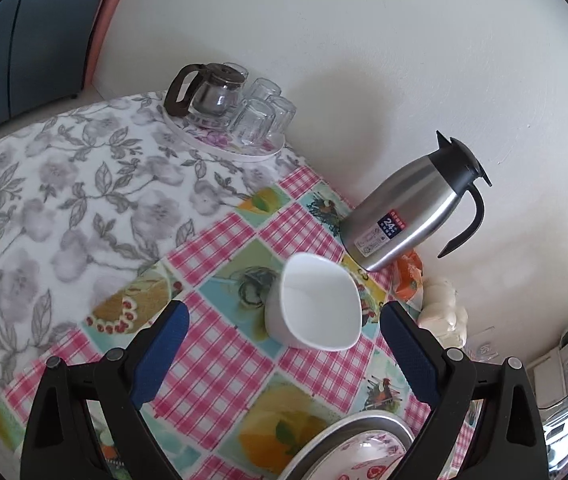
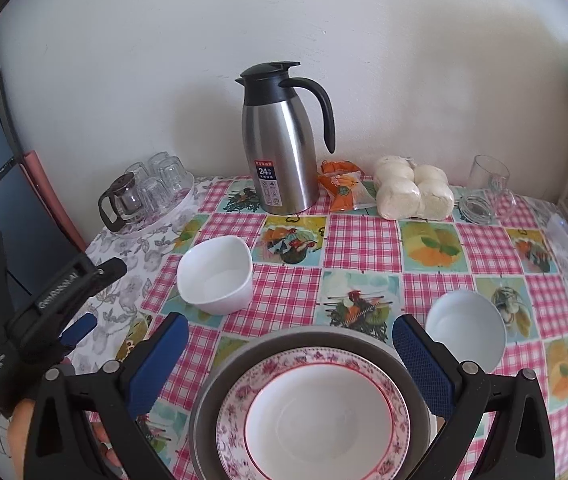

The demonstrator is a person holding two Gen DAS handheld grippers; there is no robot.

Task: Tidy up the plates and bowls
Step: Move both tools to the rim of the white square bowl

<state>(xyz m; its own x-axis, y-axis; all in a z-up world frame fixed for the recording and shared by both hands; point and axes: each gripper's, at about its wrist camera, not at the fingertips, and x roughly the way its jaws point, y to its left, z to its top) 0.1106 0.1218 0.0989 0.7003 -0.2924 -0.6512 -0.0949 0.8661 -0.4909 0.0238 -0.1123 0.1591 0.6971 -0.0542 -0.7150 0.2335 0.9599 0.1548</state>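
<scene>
**Two loose bowls, one stacked plate set**

I see my left gripper [image 1: 282, 318] spread wide, holding nothing, square white bowl [image 1: 312, 303] just ahead between its fingers. My right gripper [image 2: 289, 334] is also spread, over one floral plate [image 2: 313, 412] in one grey dish [image 2: 220, 376]. One round white bowl [image 2: 465, 330] sits right. One steel thermos [image 2: 278, 152], four glasses [image 2: 160, 182] behind.

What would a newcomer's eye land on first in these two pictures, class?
Probably the tall steel thermos jug standing against the wall, and the flowered plate nested in a grey dish between the open right gripper. A squarish white bowl sits ahead of the open left gripper.
</scene>
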